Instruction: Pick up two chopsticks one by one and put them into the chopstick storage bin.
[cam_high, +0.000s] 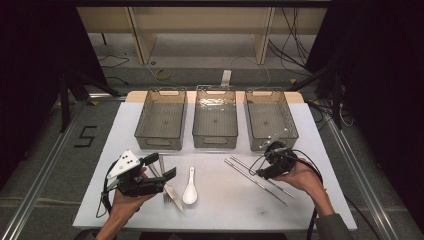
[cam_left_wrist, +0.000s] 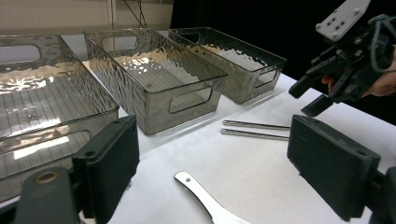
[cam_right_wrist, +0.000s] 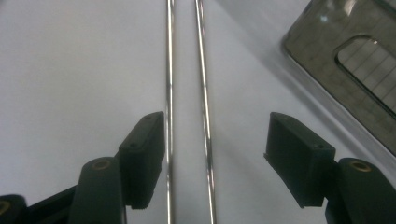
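Two metal chopsticks (cam_high: 257, 176) lie side by side on the white table (cam_high: 220, 210), right of centre. My right gripper (cam_high: 265, 167) hovers open just over them; in the right gripper view both chopsticks (cam_right_wrist: 201, 70) run between its jaws (cam_right_wrist: 219, 158), one close to the left jaw. A white spoon (cam_high: 190, 188) lies near the middle. A fork and a knife (cam_high: 172, 196) lie left of it. Above their handles my left gripper (cam_high: 161, 167) is held open and empty. Its own view (cam_left_wrist: 215, 163) looks over the spoon handle (cam_left_wrist: 205, 201) toward the chopsticks (cam_left_wrist: 254, 130) and the right gripper (cam_left_wrist: 327, 88).
Three smoky see-through bins stand in a row at the back of the table: left (cam_high: 161, 120), middle (cam_high: 215, 117), right (cam_high: 271, 119). All look empty. The right bin's near wall (cam_right_wrist: 355, 70) is close to my right gripper. Bare table lies along the front edge.
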